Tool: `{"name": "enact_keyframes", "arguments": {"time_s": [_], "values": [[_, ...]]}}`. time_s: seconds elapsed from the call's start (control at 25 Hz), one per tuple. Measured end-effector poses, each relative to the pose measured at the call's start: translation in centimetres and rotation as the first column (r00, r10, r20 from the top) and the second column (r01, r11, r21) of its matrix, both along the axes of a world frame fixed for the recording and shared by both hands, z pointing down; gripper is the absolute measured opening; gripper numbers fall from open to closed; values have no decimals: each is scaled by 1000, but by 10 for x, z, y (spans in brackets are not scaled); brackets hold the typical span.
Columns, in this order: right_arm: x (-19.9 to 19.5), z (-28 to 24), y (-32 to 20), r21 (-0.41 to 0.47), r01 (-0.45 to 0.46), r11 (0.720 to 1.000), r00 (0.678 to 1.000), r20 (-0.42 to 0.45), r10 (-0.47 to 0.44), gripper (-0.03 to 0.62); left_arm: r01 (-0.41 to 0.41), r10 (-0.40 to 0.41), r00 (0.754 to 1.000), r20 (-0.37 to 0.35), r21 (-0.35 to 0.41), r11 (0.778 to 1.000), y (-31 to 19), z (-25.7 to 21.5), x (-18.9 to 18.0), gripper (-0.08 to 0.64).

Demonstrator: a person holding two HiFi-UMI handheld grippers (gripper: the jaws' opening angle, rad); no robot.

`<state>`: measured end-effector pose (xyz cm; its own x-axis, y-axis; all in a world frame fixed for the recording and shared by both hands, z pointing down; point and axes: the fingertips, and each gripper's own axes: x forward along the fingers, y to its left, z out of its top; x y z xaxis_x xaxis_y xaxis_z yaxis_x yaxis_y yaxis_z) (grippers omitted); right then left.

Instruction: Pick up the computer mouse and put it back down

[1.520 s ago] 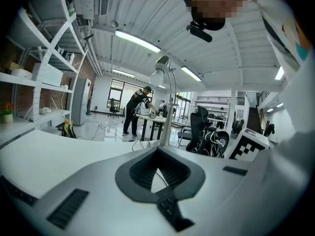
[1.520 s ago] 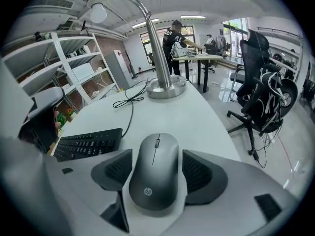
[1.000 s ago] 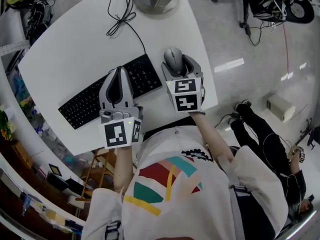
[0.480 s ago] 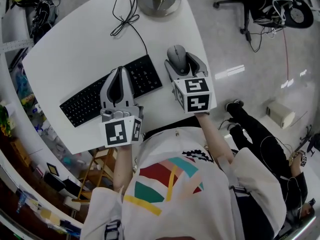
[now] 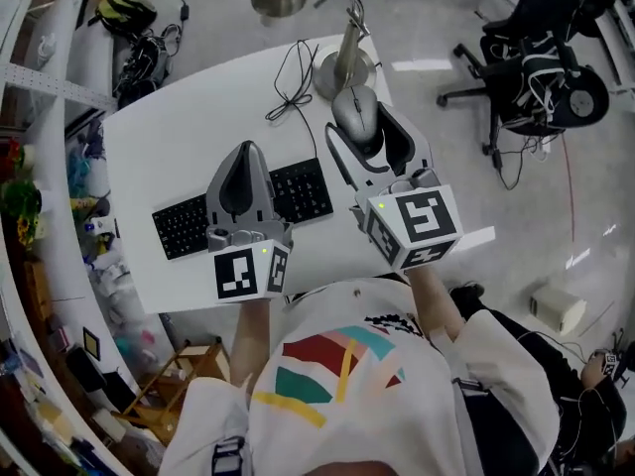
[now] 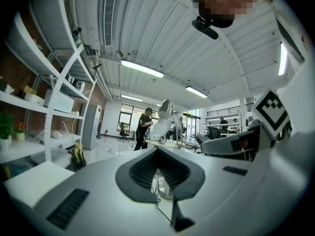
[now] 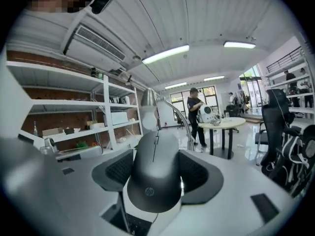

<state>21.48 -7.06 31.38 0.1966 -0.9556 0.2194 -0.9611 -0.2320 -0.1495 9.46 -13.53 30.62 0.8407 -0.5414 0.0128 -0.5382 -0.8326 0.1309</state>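
The right gripper [image 5: 359, 123] has its two fingers closed onto the flanks of the computer mouse [image 5: 355, 113]. In the right gripper view the dark ribbed pads [image 7: 199, 173] press against both sides of the grey mouse [image 7: 153, 173]. The mouse fills the gap between them, its wheel end pointing away from the gripper and its logo end toward the camera. The opening is only as wide as the mouse's body, and the mouse's upper shell rises above the pads. From the head view the mouse sits at the fingertips, beyond the far right corner of the keyboard [image 5: 182, 228] and just short of the lamp base [image 5: 342, 72], over the white desk [image 5: 169, 147]. Whether its underside touches the desk cannot be told. The left gripper [image 5: 244, 163] has its fingers brought together and grips nothing. In the left gripper view the dark pads [image 6: 140, 173] meet in a V, leaving only a thin slit through which a bit of cable and lamp base shows. Its closed tips hang over the middle of the keyboard, well apart from the mouse. The marker cube [image 5: 417, 224] of the right gripper lies nearest the person, behind the fingers.
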Motion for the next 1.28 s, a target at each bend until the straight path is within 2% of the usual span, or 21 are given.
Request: {"name": "enact_keyframes", "arguments": {"time_s": [0.08, 0.28, 0.4, 0.56, 0.8, 1.28], "values": [[-10, -29, -1, 63, 40, 997, 999, -30, -38, 299, 34, -33, 999, -22, 43, 999, 0, -26, -10, 44], [-37, -72, 9, 133, 110, 985, 992, -79, -100, 299, 89, -80, 993, -84, 101, 991, 12, -76, -38, 43], [-48, -85, 16, 160, 142, 977, 987, -94, -128, 299, 119, -106, 989, -107, 121, 985, 17, -90, -51, 43], [-56, -91, 24, 172, 159, 972, 984, -106, -142, 299, 145, -132, 987, -93, 149, 978, 24, -96, -61, 43], [-63, -94, 33, 178, 163, 970, 983, -108, -145, 299, 157, -139, 981, -139, 128, 979, 31, -105, -73, 44], [-64, -87, 43, 173, 176, 969, 982, -101, -161, 299, 198, -181, 974, -136, 118, 973, 33, -96, -85, 44]]}}
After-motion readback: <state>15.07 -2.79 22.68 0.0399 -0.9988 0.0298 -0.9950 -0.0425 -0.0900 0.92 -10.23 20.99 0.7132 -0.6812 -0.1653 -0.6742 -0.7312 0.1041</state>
